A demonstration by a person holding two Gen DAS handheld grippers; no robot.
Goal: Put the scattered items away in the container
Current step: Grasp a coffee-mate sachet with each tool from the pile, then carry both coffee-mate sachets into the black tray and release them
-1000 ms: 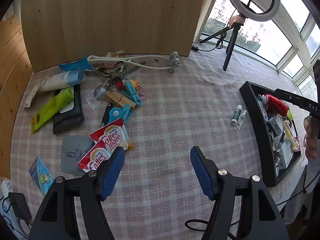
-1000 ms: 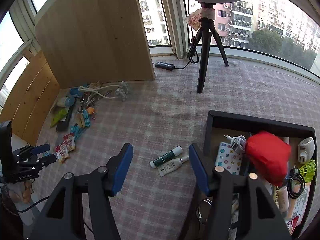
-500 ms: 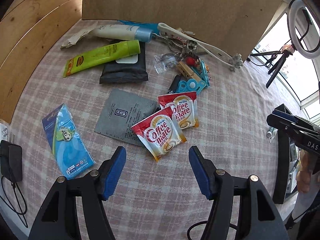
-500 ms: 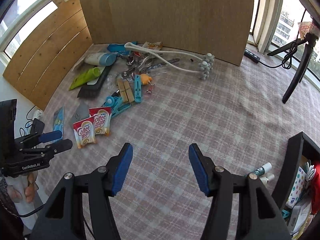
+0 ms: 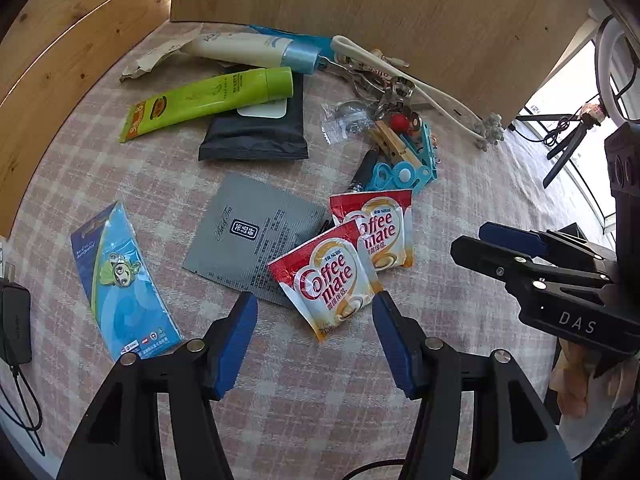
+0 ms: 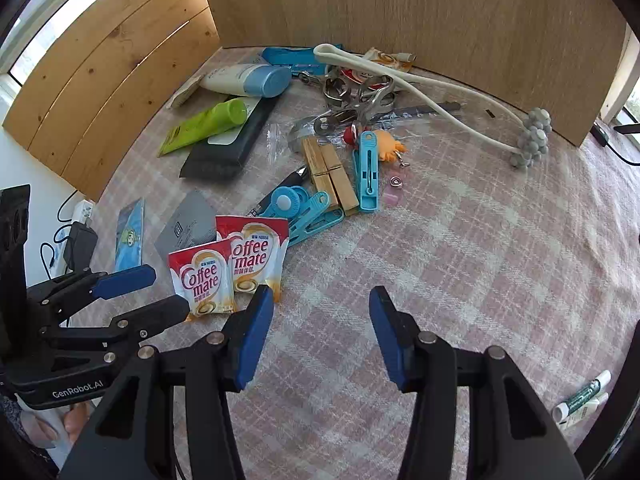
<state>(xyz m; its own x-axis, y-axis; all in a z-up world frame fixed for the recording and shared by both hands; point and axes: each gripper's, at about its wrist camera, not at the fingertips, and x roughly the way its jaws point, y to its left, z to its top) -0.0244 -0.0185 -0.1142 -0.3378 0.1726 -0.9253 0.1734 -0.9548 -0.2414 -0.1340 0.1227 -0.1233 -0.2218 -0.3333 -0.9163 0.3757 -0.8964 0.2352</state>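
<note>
Two creamer sachets [image 5: 360,256] overlapped mid-worktop [image 5: 460,184], the nearer one lapping a flat tea packet [image 5: 248,240] to its left – a carded charm [image 5: 120,280] lay further left. Behind them sat clothes pegs [image 5: 404,160], tubes [image 5: 208,100] and a wipes pack [image 5: 256,132] – against the board.

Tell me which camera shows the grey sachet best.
The left wrist view. There the grey sachet lies nearly face-on, its label showing, with only its right edge tucked under the creamer packets. The right wrist view shows just a small, foreshortened sliver of it behind those packets.
</note>
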